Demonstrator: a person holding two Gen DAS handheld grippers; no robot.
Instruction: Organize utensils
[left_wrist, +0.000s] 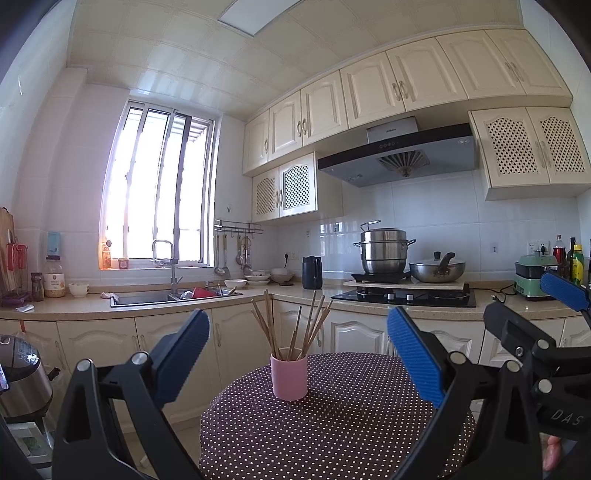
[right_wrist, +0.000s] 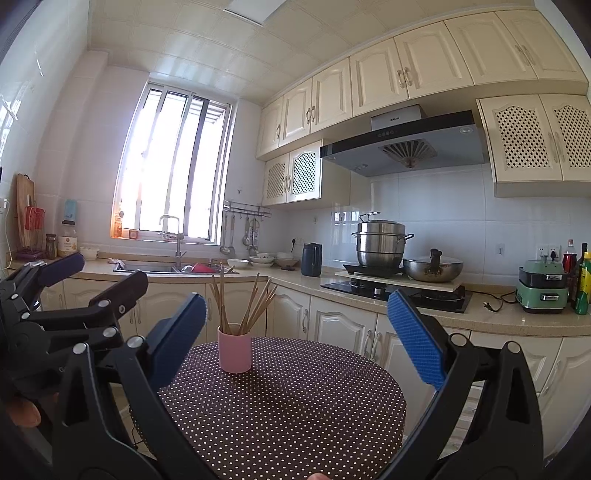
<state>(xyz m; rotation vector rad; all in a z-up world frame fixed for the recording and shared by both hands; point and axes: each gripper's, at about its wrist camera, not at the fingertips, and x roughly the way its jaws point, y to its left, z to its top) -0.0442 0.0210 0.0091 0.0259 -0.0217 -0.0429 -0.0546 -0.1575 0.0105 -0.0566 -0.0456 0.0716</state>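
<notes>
A pink cup (left_wrist: 289, 374) stands upright on a round table with a brown white-dotted cloth (left_wrist: 351, 424). Several wooden chopsticks (left_wrist: 291, 325) stand in it, fanned out. My left gripper (left_wrist: 297, 350) is open and empty, held above the table's near side, with the cup between its blue pads and farther off. In the right wrist view the cup (right_wrist: 234, 352) with the chopsticks (right_wrist: 243, 306) sits on the table (right_wrist: 288, 406) left of centre. My right gripper (right_wrist: 295, 332) is open and empty. Each gripper shows at the edge of the other's view.
A kitchen counter (left_wrist: 295, 299) runs along the back with a sink (left_wrist: 147, 297), a black kettle (left_wrist: 312, 272), a stove with a steel pot (left_wrist: 384, 251) and a wok (left_wrist: 437, 269). A rice cooker (left_wrist: 22, 376) stands low at left.
</notes>
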